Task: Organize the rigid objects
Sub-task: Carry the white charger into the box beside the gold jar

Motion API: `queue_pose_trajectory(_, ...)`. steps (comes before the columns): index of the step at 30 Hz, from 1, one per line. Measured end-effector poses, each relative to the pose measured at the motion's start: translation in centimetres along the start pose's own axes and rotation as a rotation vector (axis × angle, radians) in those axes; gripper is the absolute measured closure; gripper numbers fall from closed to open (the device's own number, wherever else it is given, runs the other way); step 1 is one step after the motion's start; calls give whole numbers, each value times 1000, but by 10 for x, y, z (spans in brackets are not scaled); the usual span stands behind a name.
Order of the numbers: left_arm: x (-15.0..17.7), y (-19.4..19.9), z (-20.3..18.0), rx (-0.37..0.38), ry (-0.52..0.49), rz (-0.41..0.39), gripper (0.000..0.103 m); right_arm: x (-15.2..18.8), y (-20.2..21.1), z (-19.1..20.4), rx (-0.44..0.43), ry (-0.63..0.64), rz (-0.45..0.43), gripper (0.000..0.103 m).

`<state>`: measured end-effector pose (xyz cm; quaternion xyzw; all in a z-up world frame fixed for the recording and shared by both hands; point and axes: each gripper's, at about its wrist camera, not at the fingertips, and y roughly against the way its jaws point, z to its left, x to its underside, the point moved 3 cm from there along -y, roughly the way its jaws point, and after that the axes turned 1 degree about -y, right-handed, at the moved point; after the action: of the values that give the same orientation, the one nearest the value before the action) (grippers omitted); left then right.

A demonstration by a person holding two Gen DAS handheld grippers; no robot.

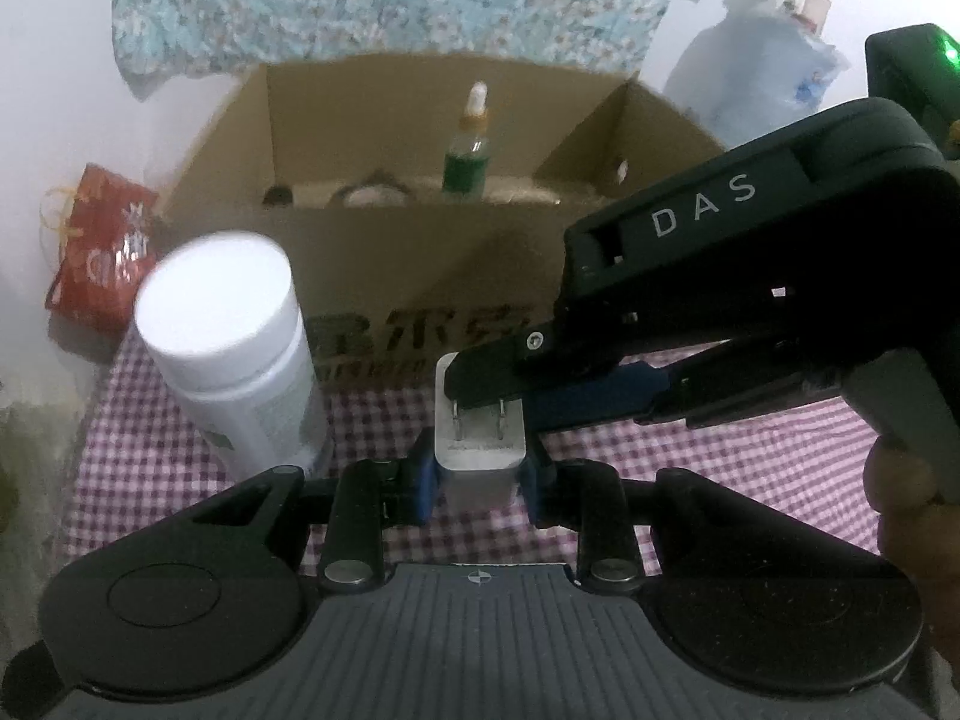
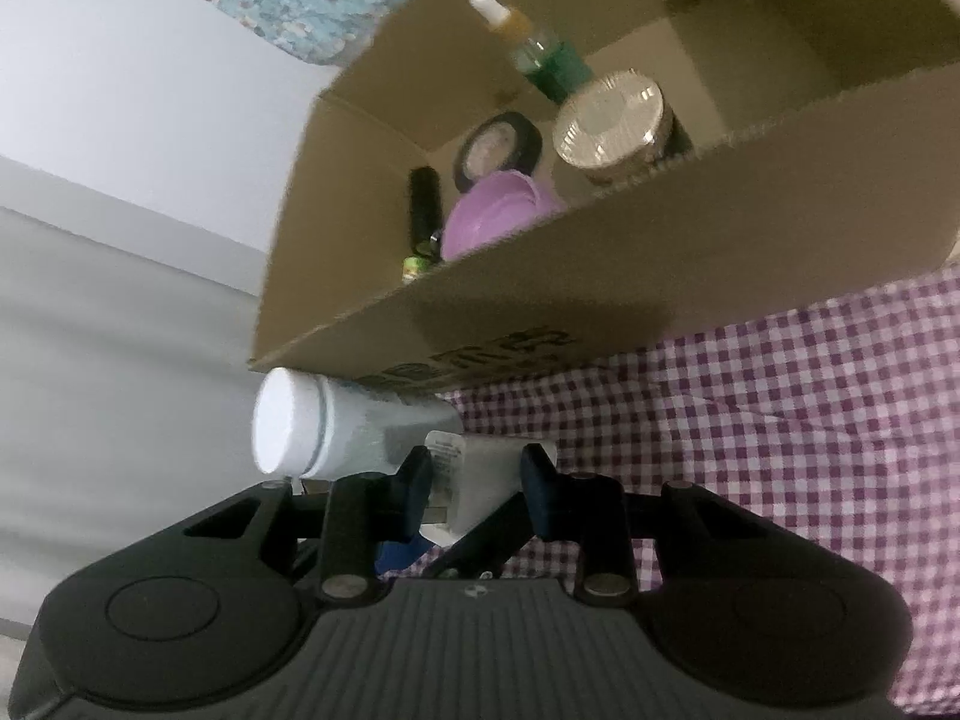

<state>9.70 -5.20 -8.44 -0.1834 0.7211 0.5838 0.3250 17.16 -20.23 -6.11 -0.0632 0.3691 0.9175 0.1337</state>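
cardboard box (image 1: 372,276) stands straight ahead of both grippers on the checked cloth (image 1: 720,450), open top, near wall facing them. inside, beyond that wall: dropper bottle (image 2: 540,54) upright at the back, a ribbed-lid jar (image 2: 609,123), a purple lidded item (image 2: 498,213), a round compact (image 2: 498,147), a dark tube (image 2: 423,204). judged: sorting well under way, several rigid pieces already boxed.

white bottle (image 1: 228,348) stands outside the box, ahead and left of the left gripper, close to the box's near wall; not yet stowed.

white plug adapter (image 1: 480,450) sits between the left gripper (image 1: 480,468) pads, clamped, prongs pointing up and away. right gripper (image 2: 480,474) comes across from the right; in its own view both its pads sit against the adapter body too, so it reads as clamped on it. judged: a hand-over or joint carry; adapter and white bottle are what is left.

room: box rim is the edge to clear, needing lift before going forward. open cloth lies right of the grippers; the white bottle crowds the left, easy to knock. free floor inside the box looks best at its right end.
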Motion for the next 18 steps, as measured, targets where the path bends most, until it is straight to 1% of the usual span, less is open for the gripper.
queue_pose_trajectory(3, -11, 22, -7, -1, -13, -38, 77, 3, 21, 12, -23, 25, -33, 67)
queue_pose_trajectory(6, -30, 45, -13, 1, -19, -93, 77, 1, 47, 27, -57, 63, -80, 67)
queue_pose_trajectory(10, -60, 62, -24, 5, -41, -174, 77, -14, 83, 52, -96, 123, -162, 67)
queue_pose_trajectory(12, -79, 58, -29, 13, -46, -190, 77, -26, 95, 62, -93, 158, -202, 67)
queue_pose_trajectory(14, -93, 47, -36, 29, -46, -198, 77, -41, 100, 66, -86, 167, -227, 67)
queue_pose_trajectory(18, -110, 18, -42, 61, -37, -164, 77, -69, 98, 57, -50, 164, -240, 67)
